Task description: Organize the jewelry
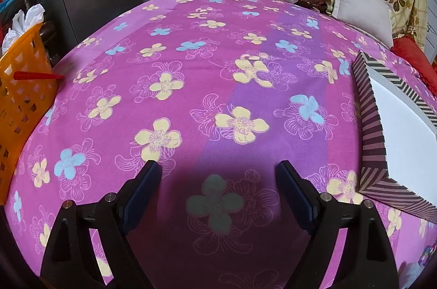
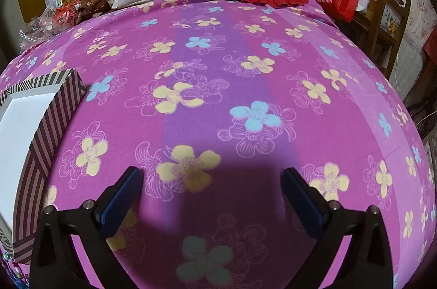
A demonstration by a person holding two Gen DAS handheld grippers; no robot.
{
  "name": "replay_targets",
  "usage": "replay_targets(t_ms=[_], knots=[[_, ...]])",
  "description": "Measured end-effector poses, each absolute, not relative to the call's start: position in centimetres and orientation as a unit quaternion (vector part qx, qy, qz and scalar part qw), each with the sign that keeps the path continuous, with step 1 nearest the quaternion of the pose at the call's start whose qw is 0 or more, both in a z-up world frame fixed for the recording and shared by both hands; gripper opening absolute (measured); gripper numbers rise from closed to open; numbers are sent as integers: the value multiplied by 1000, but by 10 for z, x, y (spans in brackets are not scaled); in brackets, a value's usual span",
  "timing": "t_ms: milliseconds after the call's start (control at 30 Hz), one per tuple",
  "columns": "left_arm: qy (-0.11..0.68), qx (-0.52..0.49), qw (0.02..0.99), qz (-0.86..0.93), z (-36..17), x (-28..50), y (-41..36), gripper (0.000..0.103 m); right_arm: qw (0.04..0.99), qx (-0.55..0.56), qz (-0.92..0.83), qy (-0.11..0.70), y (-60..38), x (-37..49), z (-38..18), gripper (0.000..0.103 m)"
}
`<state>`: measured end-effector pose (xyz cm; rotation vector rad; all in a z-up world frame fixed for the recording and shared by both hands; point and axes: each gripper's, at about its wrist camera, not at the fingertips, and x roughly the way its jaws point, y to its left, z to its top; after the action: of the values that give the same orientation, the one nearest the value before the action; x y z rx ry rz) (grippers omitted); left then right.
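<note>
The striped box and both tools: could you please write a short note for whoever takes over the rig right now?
Left tool: open, holding nothing, above the flowered bedspread.
Right tool: open, holding nothing, also over the bedspread.
The striped box lies on the bed between the two tools, open side up; the part of its white inside that shows holds nothing. Some small beads show at the lower left edge of the right wrist view, next to the box; too little is visible to say more.
Done: nothing visibly in the box yet.
Left: pick up the jewelry and sort it into the box.
</note>
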<state>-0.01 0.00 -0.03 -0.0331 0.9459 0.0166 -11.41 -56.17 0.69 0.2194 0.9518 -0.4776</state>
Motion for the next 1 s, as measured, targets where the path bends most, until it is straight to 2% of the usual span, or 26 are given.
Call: replay_targets(t_ms=[167,233,300,400,533,767,1000], knots=[[470,-17,882,7,1,-10,-2,87,854,110,-233,451,-562,-115,7,103],[476,-11,880,5,3,-16,-3,83,848,115,-238,459,-559,-115,6,103],[479,-11,878,3,7,-22,-4,72,837,116,-217,489,-558,-113,8,103],[460,-20,888,7,21,-59,-10,72,825,121,-181,522,-551,-117,14,103],[430,-21,903,14,46,-80,-14,72,844,176,-165,479,-525,-158,33,101],[397,-24,917,17,69,-127,-27,72,911,151,-120,365,-446,-221,94,101],[379,-23,925,-3,84,-167,-46,72,917,176,-75,350,-394,-242,104,101]])
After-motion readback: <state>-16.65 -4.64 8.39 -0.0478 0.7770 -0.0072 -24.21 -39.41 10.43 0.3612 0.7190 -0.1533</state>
